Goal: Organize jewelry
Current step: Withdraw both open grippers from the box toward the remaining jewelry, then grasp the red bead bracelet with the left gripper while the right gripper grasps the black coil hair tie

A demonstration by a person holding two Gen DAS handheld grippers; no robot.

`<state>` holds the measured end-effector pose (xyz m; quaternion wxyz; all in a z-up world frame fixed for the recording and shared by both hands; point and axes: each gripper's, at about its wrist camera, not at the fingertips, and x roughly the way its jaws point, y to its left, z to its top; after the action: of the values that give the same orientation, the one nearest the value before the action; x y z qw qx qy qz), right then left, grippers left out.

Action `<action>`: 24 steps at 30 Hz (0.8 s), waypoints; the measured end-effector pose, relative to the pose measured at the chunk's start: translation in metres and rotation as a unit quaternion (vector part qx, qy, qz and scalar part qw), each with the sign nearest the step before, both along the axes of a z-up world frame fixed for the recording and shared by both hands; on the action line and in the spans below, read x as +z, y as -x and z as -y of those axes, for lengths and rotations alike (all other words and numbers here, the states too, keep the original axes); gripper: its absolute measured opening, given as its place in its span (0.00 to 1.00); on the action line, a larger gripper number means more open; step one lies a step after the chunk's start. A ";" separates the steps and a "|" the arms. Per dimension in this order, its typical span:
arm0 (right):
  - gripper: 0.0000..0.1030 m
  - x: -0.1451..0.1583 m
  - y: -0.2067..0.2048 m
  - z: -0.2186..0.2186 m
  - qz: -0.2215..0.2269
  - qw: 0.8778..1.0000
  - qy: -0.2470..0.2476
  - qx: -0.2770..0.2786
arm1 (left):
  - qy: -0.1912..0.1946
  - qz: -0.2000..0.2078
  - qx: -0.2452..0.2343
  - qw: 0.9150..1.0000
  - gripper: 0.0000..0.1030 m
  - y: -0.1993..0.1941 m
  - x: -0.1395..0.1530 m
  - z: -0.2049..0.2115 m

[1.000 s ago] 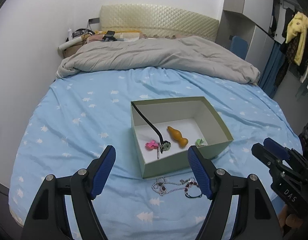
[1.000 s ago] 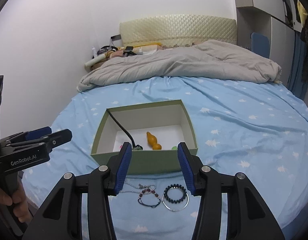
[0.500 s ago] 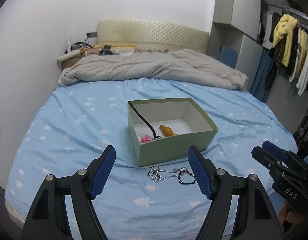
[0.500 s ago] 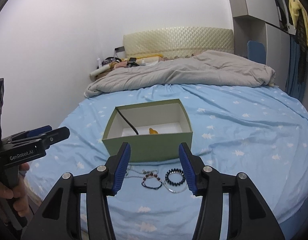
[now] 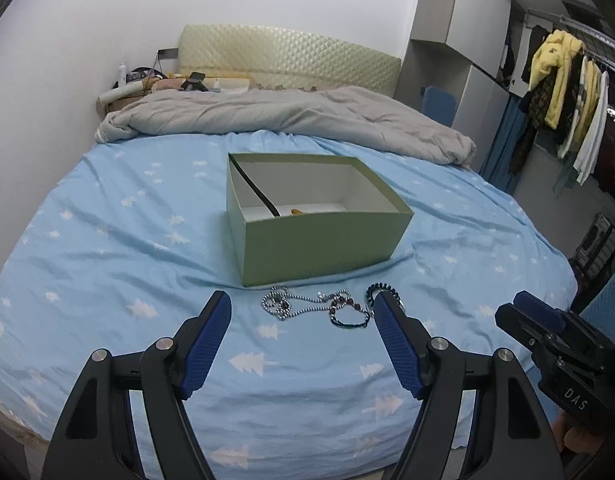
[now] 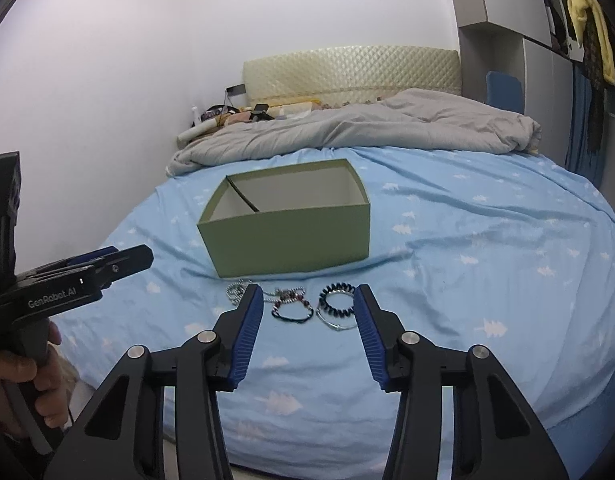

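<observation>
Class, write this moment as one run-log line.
left gripper: open, empty | right gripper: open, empty | jewelry: on bedsheet before green box | black strap: in box

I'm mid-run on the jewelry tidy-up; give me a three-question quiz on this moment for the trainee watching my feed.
1. True or false: the left gripper is holding a piece of jewelry.
2. Where does the black bead bracelet lie relative to the green box?
A. inside it
B. on the sheet in front of it
C. behind it, by the grey duvet
3. Fill in: the fingers of the right gripper stand ____.

Key:
1. False; it is open and empty above the blue sheet.
2. B.
3. Open; they hold nothing.
</observation>
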<state>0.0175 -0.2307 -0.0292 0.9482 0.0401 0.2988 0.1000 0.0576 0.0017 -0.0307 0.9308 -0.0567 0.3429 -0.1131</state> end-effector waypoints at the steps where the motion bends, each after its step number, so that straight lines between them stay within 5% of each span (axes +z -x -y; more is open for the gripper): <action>1: 0.40 -0.002 0.000 0.001 0.001 1.000 -0.002 -0.001 | 0.001 0.000 -0.001 1.000 0.72 0.000 -0.003 0.001; 14: 0.32 -0.029 -0.027 0.011 -0.013 1.000 0.008 -0.001 | 0.016 0.010 -0.007 1.000 0.70 -0.015 -0.030 0.018; 24: 0.27 -0.066 -0.068 0.012 -0.054 0.998 0.014 0.006 | 0.025 -0.029 -0.030 0.999 0.46 -0.054 -0.074 0.040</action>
<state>0.0851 -0.2430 -0.0955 0.9306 0.0304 0.3512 0.0989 0.1113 -0.0379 -0.1047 0.9149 -0.0733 0.3684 -0.1477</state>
